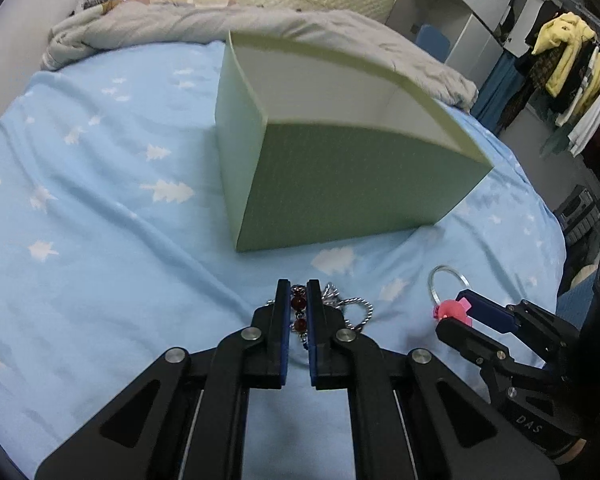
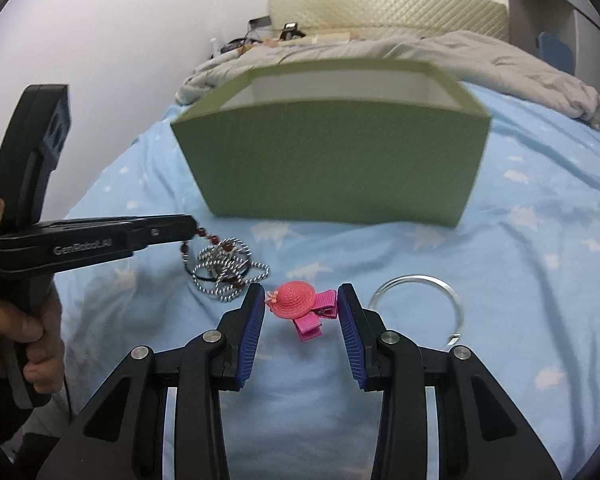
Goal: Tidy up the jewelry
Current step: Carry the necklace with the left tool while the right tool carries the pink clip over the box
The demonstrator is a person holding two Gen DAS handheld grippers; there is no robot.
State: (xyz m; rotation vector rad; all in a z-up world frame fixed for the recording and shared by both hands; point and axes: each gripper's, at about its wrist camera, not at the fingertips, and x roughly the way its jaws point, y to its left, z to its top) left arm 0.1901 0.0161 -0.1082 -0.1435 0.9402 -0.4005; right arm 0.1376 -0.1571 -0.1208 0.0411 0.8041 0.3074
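Note:
My left gripper (image 1: 299, 286) is shut on a red-bead bracelet (image 1: 299, 303). The bracelet trails down into a tangle of silver chain (image 2: 228, 266) on the blue bedsheet. The right wrist view shows this gripper (image 2: 194, 227) from the side, held by a hand at the left. My right gripper (image 2: 300, 294) is shut on a pink hair clip with a small hat (image 2: 296, 300), its pads touching both ends of the clip. A silver bangle (image 2: 414, 278) lies just to its right on the sheet. An open green box (image 1: 340, 184) stands behind the jewelry; I cannot see its floor.
The blue bedsheet with white tree prints (image 1: 100, 220) spreads wide to the left of the box. A grey quilt (image 1: 180, 24) is bunched by the headboard. Clothes hang on a rack (image 1: 568, 64) beyond the bed's right edge.

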